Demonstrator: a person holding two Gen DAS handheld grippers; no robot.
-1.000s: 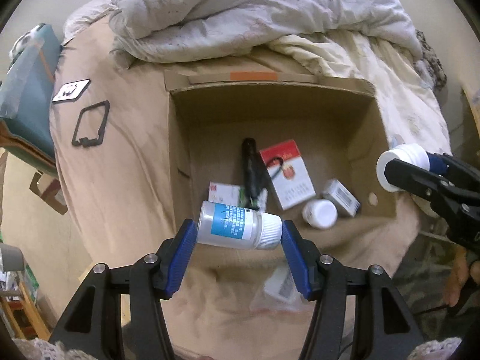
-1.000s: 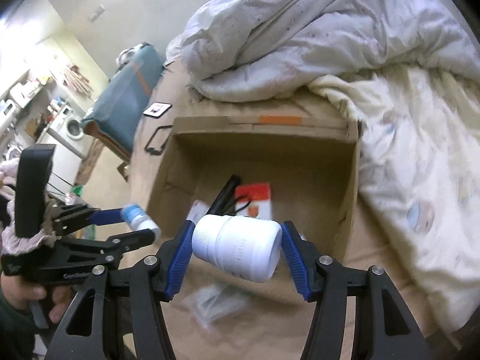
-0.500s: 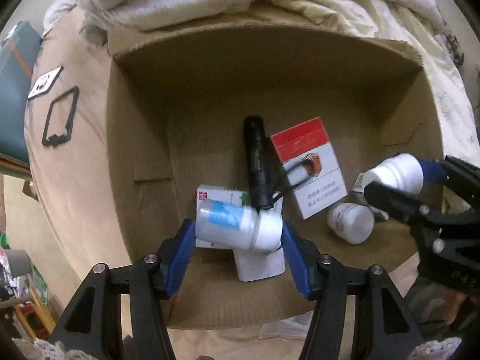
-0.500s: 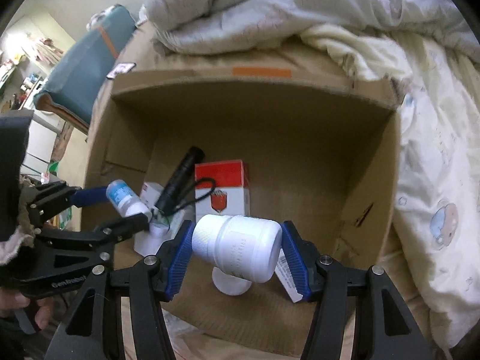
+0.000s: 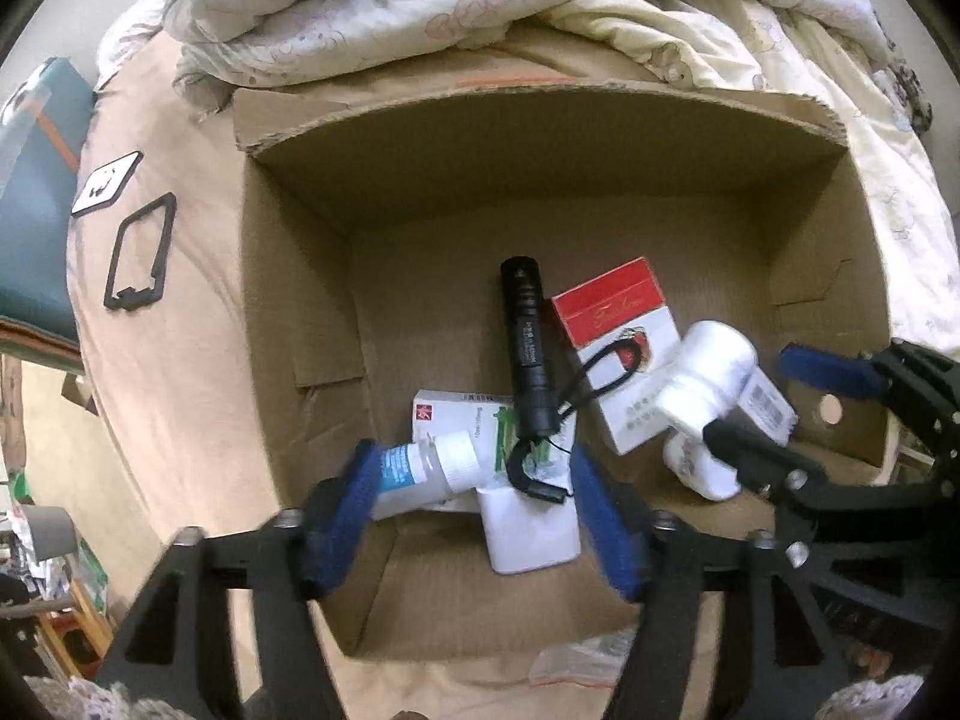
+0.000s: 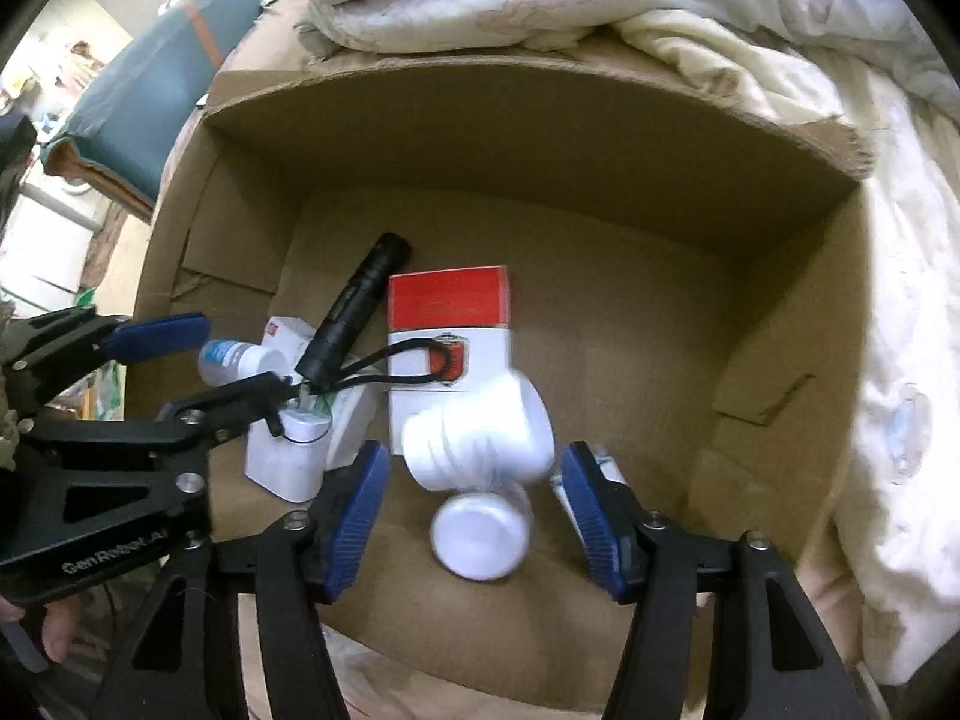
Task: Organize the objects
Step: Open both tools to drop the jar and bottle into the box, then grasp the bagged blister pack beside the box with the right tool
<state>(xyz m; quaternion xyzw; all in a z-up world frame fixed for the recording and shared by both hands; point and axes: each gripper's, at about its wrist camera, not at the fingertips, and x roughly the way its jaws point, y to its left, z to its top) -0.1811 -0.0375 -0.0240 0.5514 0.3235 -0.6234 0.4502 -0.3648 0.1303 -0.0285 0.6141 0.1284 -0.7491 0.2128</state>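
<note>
Both grippers are over an open cardboard box [image 5: 288, 300] [image 6: 780, 276] on a bed. My left gripper [image 5: 474, 498] is open; the clear bottle with a blue label [image 5: 423, 471] [image 6: 234, 360] lies loose between its jaws, tilted, its base near the left pad. My right gripper [image 6: 477, 504] is open; the big white bottle [image 6: 480, 432] [image 5: 705, 372] is free between its jaws, blurred. Inside lie a black flashlight [image 5: 528, 348] [image 6: 354, 318], a red and white box [image 5: 618, 324] [image 6: 450, 324] and a second white bottle [image 6: 480, 534].
A green and white medicine box [image 5: 462, 414], a white charger [image 5: 528, 528] and a small barcode box [image 5: 768, 408] also lie in the box. A crumpled quilt [image 5: 480, 6] lies behind it. A black frame [image 5: 141, 252] and a card [image 5: 108, 183] lie on the sheet at left.
Both grippers have moved down over the box and opened. The blue-labelled bottle and the big white bottle, held before, are now loose between the jaws.
</note>
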